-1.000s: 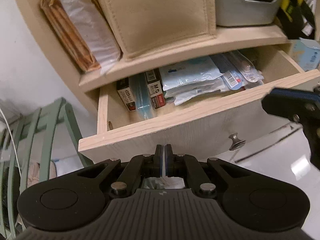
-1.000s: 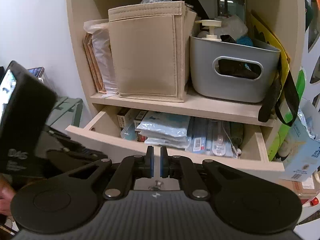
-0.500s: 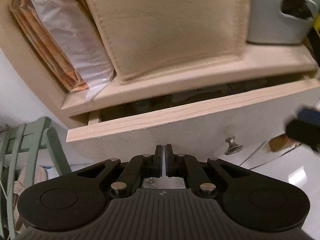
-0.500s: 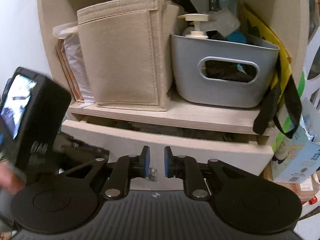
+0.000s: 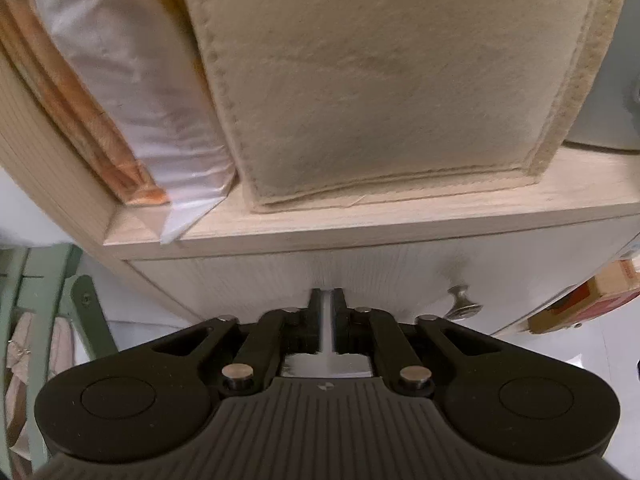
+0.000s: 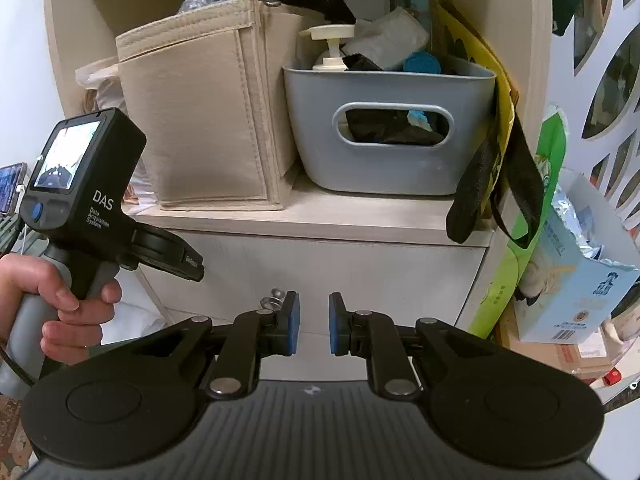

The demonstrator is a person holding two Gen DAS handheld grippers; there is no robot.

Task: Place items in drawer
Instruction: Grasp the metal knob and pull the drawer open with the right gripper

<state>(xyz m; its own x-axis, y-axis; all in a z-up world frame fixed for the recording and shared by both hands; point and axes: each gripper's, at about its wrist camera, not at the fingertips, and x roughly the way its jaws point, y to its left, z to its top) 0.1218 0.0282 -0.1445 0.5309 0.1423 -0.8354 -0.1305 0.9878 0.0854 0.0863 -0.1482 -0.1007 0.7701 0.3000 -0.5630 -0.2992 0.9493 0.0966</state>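
Since a second ago: drawer [image 6: 316, 276] gone from open with packets showing to flush under the shelf [image 5: 400, 216]. Left gripper [image 5: 328, 300] jaws nearly together, empty, apparently touching the front. Right gripper [image 6: 310, 320] narrowly parted, empty. Rigid wood panel; grasp by the small, likely slippery metal knob [image 5: 460, 304].

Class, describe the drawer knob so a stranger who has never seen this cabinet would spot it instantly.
Start at the wooden shelf carrying the beige felt bin and grey basket. Directly beneath is the closed drawer. The knob is the only small round metal piece on its plain pale front.
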